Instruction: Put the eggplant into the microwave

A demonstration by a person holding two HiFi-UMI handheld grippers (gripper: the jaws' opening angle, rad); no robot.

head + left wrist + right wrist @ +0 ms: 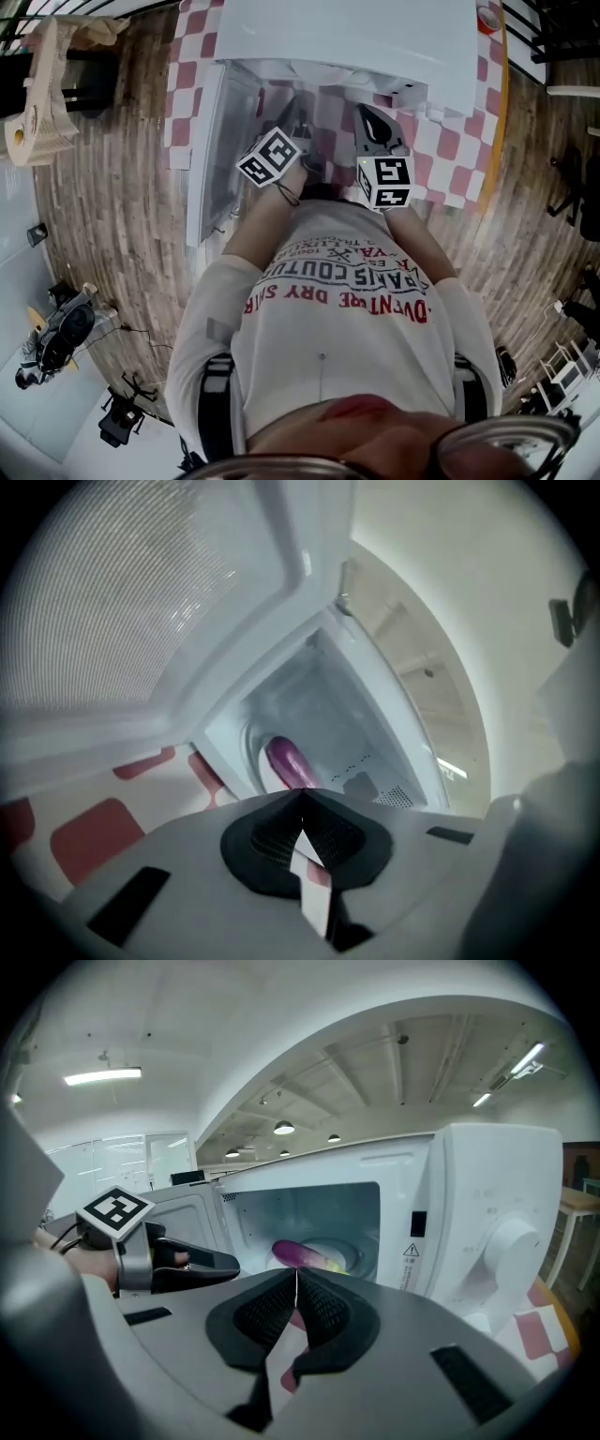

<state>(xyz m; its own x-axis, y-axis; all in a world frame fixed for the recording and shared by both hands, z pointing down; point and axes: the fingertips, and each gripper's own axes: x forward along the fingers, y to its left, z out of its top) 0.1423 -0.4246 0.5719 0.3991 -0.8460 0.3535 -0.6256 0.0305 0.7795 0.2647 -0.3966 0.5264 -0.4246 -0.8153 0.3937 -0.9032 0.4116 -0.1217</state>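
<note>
Glossy purple eggplant [302,1254] lying inside the white box-shaped microwave [487,1213], whose hinged door [192,1213] stands open; left gripper [302,794] and right gripper [296,1273], each with jaws closed together on nothing, are poised before the opening.

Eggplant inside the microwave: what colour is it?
The eggplant is purple, seen best in the right gripper view.
</note>
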